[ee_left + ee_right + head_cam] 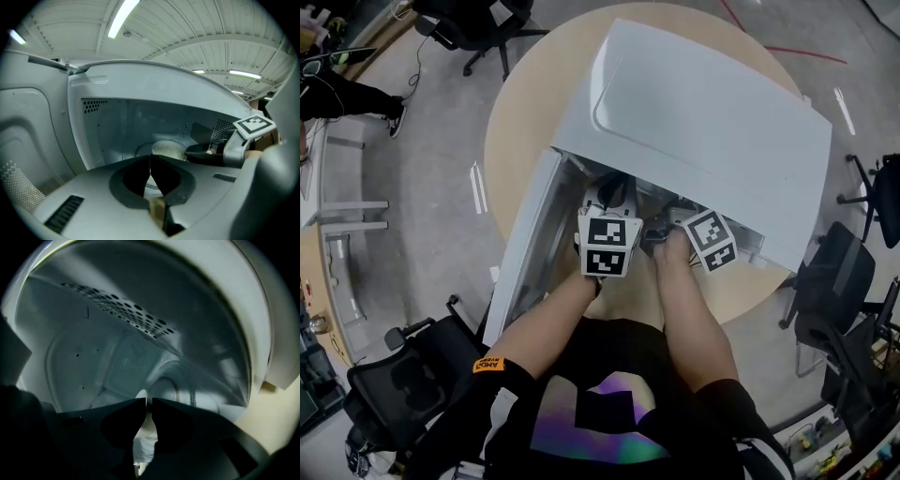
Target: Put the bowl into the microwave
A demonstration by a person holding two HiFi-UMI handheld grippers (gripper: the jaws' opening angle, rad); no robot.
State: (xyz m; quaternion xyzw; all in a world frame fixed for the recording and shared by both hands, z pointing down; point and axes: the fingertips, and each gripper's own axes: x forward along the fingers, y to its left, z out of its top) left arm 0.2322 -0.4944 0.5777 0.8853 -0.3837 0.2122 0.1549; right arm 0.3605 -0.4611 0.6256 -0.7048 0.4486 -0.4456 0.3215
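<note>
R gripper [146, 402] pinches rim of pale round bowl [168, 150] in microwave [703, 122].

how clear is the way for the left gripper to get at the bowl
Probably yes: the door is open and the bowl sits straight ahead of the left gripper, nothing between. The right gripper pinches its right edge, leaving the near side free.

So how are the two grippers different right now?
The right gripper reaches inside the microwave; the left gripper sits outside, at its opening. The right gripper is shut on the rim of the bowl; the left gripper is shut on nothing. Both point into the microwave.
</note>
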